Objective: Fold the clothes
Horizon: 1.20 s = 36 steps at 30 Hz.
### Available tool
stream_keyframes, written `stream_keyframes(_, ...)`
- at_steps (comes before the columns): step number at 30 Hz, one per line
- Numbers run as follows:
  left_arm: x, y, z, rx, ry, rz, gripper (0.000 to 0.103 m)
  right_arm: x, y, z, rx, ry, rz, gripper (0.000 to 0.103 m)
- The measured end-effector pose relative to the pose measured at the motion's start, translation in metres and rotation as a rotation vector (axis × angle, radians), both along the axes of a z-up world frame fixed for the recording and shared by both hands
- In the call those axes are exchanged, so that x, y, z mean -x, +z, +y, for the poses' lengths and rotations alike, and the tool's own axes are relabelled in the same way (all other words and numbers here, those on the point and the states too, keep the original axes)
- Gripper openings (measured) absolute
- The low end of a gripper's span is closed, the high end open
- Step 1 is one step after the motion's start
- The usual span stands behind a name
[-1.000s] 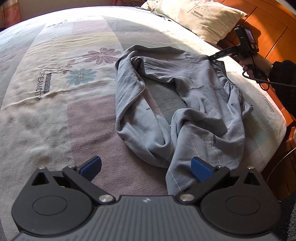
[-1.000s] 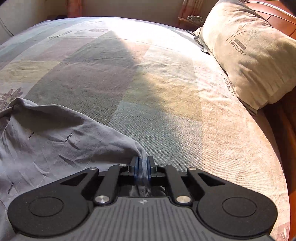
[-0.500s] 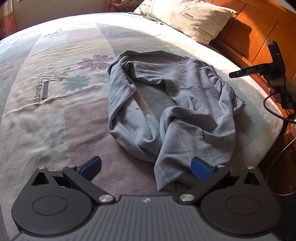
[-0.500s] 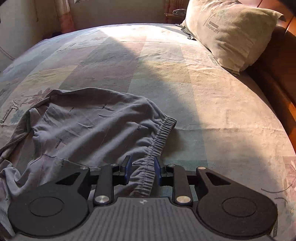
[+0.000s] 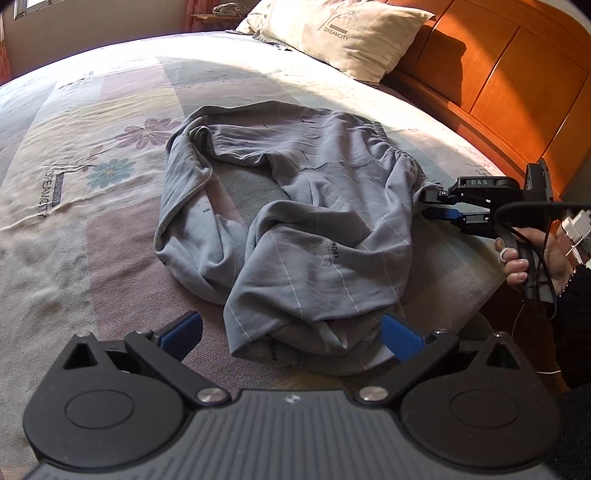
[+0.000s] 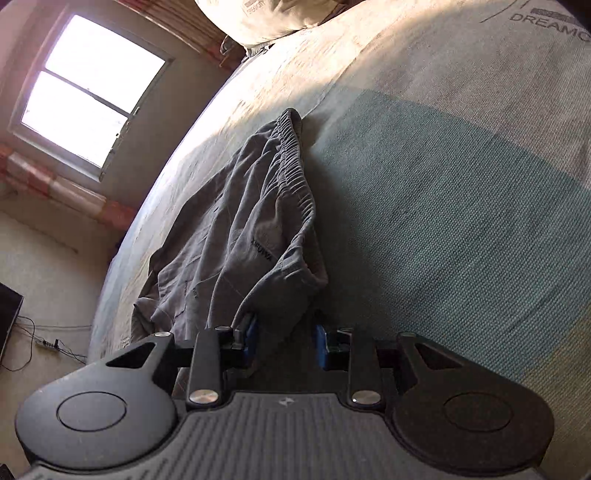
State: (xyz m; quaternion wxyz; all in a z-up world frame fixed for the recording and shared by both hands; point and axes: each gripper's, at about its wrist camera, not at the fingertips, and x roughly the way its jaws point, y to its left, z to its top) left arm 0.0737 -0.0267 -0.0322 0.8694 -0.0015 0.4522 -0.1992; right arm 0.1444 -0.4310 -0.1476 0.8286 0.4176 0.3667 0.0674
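Note:
Grey trousers [image 5: 314, 236] lie crumpled on the bed, waistband toward the headboard side and legs looped toward me. My left gripper [image 5: 291, 334] is open wide just above the near leg hem, its blue pads [image 5: 400, 338] clear of the cloth. A person's hand [image 5: 517, 258] holds my right gripper [image 5: 430, 205] at the near corner of the elastic waistband. In the right wrist view the trousers [image 6: 236, 229] run away from the gripper [image 6: 284, 336], rolled on its side. Its jaws stand apart with the waistband corner [image 6: 295, 291] loose between them, not pinched.
A patchwork bed cover [image 5: 92, 221] with flower prints spreads to the left. A beige pillow [image 5: 343, 33] leans by the wooden headboard [image 5: 498, 74]. The bed's edge drops off at the right. A window [image 6: 88, 92] and a power strip [image 6: 48, 343] on the floor lie beyond the bed.
My right gripper let go of the waistband, opened, rolled onto its side and dropped toward the bed's near edge at the waistband corner. The left gripper drifted sideways, staying open.

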Motion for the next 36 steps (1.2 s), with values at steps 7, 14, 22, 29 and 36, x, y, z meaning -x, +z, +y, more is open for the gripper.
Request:
stream_keyframes(7,0.005,0.004,0.002,-0.026,0.005,-0.003,0.102,0.008,0.019,0.001,0.107,0.006,-0.023,0.004)
stream_keyframes(14,0.006,0.003,0.000,-0.024,-0.003,-0.002,0.102,0.021,0.064,-0.041,0.293,-0.031,-0.006,0.003)
stream_keyframes(22,0.004,0.002,-0.002,-0.028,-0.017,-0.002,0.102,0.032,0.070,-0.053,0.332,-0.014,0.024,0.011)
stream_keyframes(29,0.001,0.003,-0.008,-0.045,-0.045,-0.005,0.102,0.028,0.067,0.029,0.457,0.224,-0.071,0.029)
stream_keyframes(36,0.006,-0.003,-0.004,-0.051,-0.034,0.011,0.102,0.050,0.031,0.064,0.546,0.298,-0.023,0.038)
